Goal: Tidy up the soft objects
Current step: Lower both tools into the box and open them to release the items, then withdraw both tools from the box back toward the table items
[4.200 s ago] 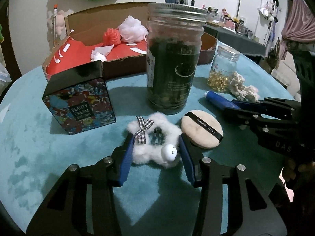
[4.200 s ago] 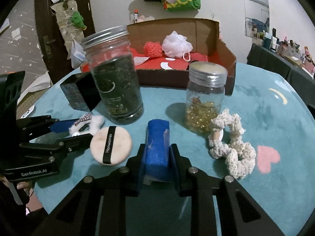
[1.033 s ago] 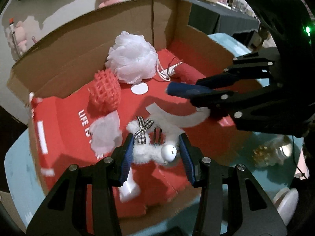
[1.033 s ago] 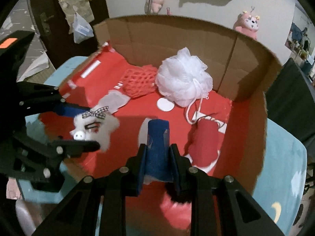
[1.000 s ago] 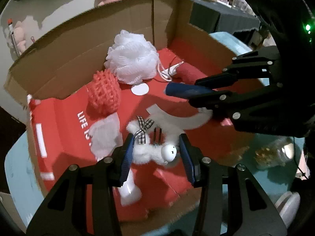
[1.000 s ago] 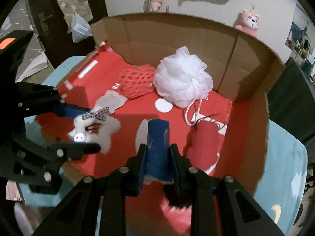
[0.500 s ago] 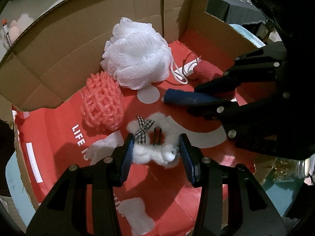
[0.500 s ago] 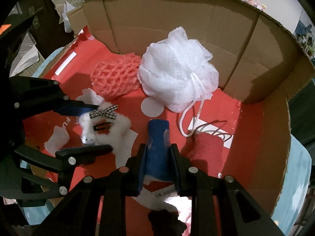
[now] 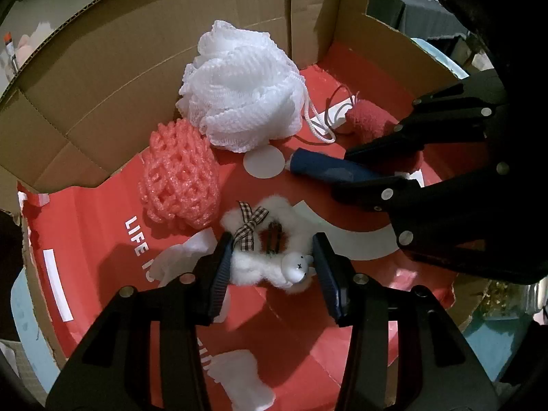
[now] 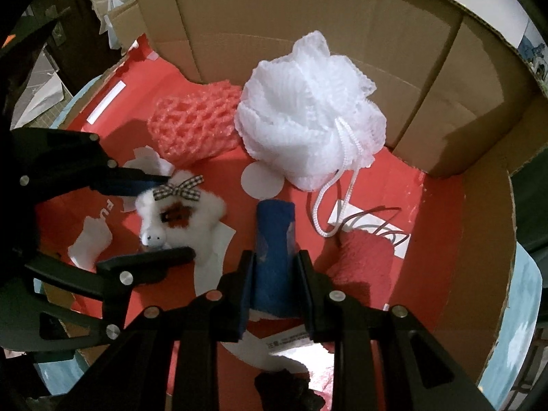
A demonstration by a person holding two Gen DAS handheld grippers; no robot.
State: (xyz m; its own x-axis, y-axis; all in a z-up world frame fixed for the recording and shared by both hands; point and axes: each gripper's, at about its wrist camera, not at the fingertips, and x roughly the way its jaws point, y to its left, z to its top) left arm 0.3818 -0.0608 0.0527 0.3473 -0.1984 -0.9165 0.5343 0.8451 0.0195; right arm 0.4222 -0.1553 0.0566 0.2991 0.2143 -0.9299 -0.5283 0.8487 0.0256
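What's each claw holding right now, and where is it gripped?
Left claw: the fluffy white clip, pinched across its sides. Right claw: the blue sponge, clamped on its near half.

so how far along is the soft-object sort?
Done: white mesh bath pouf, pink foam net and red fuzzy piece lie in the cardboard box. In hand: left gripper holds the white fluffy scrunchie, right gripper the blue sponge, both above the box floor. Left: releasing both.
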